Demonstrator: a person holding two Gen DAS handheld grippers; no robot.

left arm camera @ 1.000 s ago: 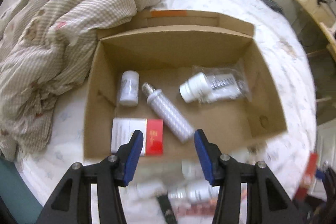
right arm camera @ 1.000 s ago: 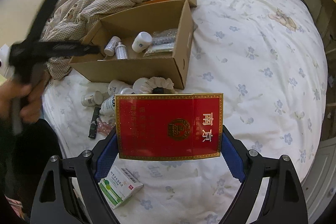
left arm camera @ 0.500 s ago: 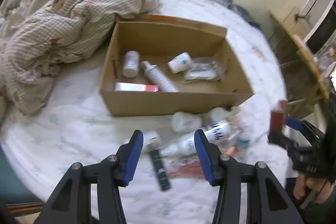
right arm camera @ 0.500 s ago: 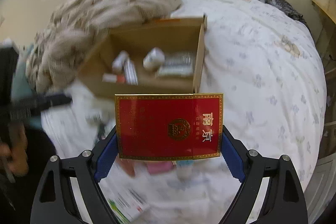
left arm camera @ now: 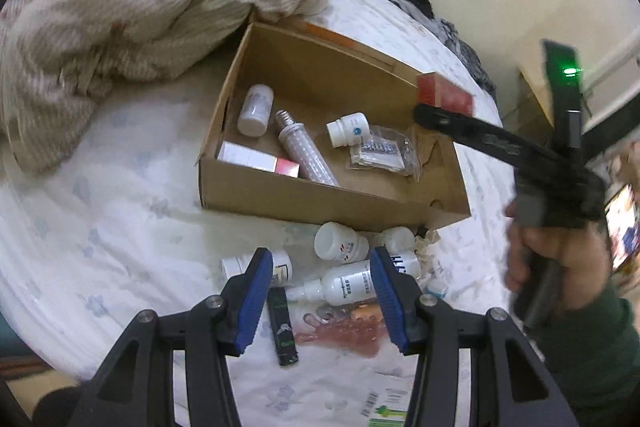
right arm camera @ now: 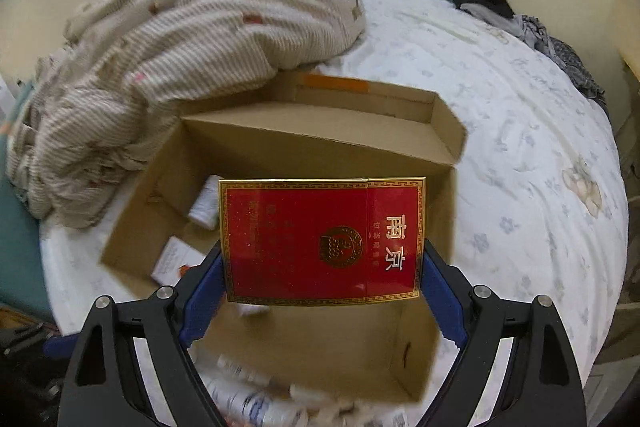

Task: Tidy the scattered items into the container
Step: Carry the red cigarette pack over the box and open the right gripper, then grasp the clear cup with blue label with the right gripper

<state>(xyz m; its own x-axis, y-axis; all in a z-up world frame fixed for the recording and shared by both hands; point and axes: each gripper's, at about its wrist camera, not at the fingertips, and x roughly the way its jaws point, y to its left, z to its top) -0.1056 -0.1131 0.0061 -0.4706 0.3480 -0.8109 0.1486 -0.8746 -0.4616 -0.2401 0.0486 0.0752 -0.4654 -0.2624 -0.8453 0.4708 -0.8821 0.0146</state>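
Right hand-held gripper [right arm camera: 322,277] pinches red carton [right arm camera: 322,241] above cardboard box [right arm camera: 320,143]; left hand-held gripper [left arm camera: 322,291] spread. Advise lowering before release, clear of bulb [left arm camera: 306,151].

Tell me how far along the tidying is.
Partly done. The brown cardboard box already holds a white pill bottle, an LED corn bulb, a second white bottle, a clear plastic bag and a flat white-and-red carton. The right tongs hold a red cigarette pack over the box. The open left tongs face white bottles left on the bedsheet.
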